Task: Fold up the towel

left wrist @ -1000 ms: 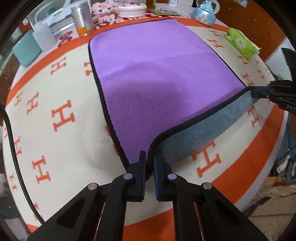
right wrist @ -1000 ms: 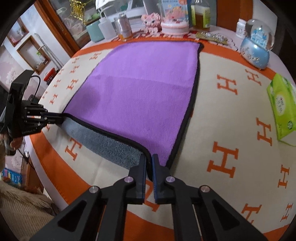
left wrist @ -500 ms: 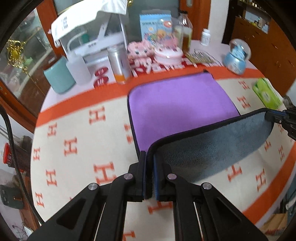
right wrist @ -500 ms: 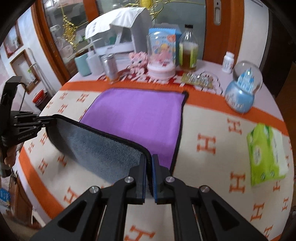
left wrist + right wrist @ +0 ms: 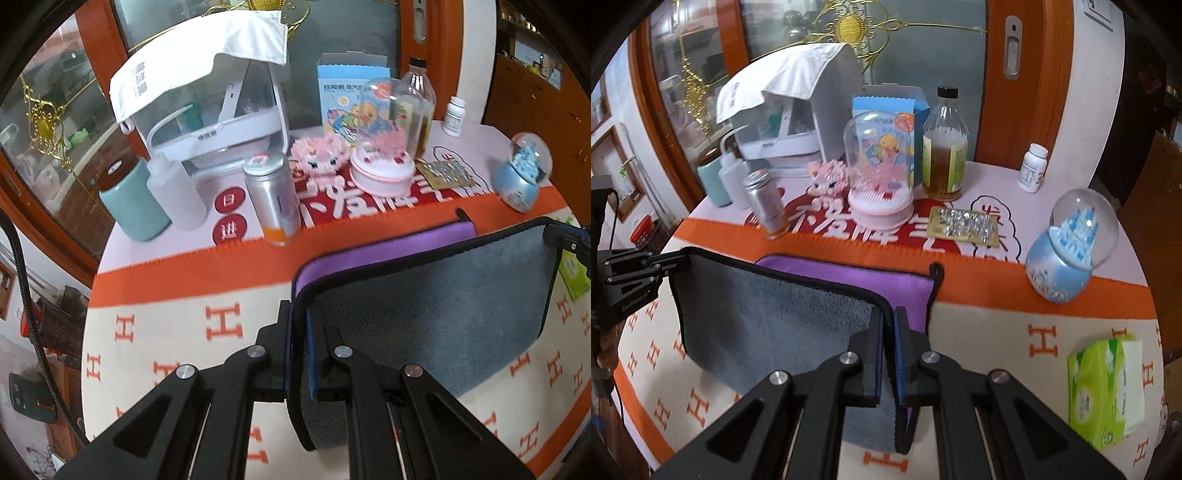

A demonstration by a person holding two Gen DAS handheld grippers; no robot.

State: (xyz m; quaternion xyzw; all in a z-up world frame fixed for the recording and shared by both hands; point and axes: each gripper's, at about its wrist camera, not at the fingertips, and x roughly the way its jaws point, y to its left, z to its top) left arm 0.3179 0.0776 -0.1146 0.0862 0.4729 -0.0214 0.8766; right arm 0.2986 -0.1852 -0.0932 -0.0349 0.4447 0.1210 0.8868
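Observation:
The towel [image 5: 436,314] is purple on one side and grey on the other, with a black hem. Its near half is lifted off the table, grey side facing me, over the purple far part [image 5: 388,247]. My left gripper [image 5: 297,354] is shut on the towel's near left corner. My right gripper [image 5: 889,354] is shut on the near right corner [image 5: 886,314]. In the right wrist view the grey side [image 5: 768,321] hangs between the two grippers, and the left gripper [image 5: 665,264] shows at the left edge. The right gripper [image 5: 569,243] shows at the right edge of the left wrist view.
The round table has an orange and cream cloth [image 5: 166,332]. At the far side stand a metal can [image 5: 275,199], a teal cup [image 5: 129,206], a squeeze bottle [image 5: 177,195], a pink domed toy [image 5: 879,184], a glass bottle [image 5: 943,147] and a snow globe [image 5: 1067,251]. A green tissue pack [image 5: 1108,387] lies right.
Both grippers have lifted the towel's near edge off the table and carried it toward the far edge. The grey underside now faces me and most of the purple side is covered.

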